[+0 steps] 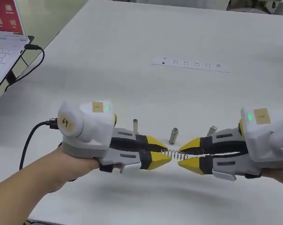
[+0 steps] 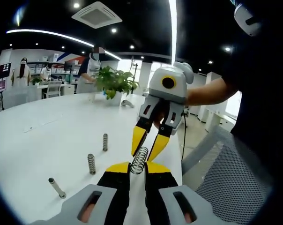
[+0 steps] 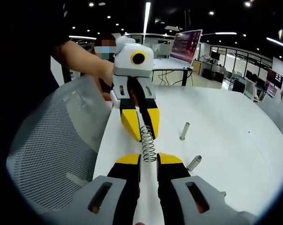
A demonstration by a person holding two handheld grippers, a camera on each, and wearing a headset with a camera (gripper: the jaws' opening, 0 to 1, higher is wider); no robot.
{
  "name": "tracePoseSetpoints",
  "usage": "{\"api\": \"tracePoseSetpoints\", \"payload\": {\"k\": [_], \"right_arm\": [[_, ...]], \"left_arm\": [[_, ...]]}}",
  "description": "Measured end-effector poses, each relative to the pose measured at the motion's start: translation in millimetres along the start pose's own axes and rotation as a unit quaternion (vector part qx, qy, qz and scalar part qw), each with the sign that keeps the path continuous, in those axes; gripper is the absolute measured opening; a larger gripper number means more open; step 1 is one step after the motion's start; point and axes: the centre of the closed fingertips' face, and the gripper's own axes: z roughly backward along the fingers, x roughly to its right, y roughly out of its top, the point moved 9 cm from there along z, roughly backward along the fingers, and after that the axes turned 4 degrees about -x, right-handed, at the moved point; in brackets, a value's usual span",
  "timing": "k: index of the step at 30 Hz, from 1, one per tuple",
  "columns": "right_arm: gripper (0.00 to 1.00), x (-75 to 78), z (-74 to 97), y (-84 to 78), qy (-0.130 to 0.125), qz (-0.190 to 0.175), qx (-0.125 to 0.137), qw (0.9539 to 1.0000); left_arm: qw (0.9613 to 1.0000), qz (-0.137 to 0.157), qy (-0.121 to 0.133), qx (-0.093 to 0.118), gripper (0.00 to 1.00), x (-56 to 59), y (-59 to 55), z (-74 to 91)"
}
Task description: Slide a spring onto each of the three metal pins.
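Gripping one spring (image 1: 175, 153) end to end — left claw (image 1: 161, 156) and right claw (image 1: 188, 156) both clamped on it.

Nearest, loose spring (image 1: 175, 154) raised, horizontal. Behind it: bare upright pin (image 1: 135, 125) at left; middle spring (image 1: 174, 136) and right spring (image 1: 212, 131) standing upright.

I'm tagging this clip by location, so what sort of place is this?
Probably an open-plan office or lab: a long white table with a laptop on it, a mesh chair beside it, and a potted plant.
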Motion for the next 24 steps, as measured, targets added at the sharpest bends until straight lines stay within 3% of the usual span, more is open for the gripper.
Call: {"api": "tracePoseSetpoints", "payload": {"k": [17,24], "right_arm": [[0.08,3.2,3.7,-3.2,-0.006,-0.018,0.018,0.9997],[0.08,2.5,8.7,7.6,-0.007,-0.012,0.028,0.9995]], "left_arm": [[1.0,0.001,-0.003,-0.008,0.03,0.7,-3.1,-0.7],[0.9999,0.0,-0.002,-0.012,0.03,0.3,-4.5,0.0]]}}
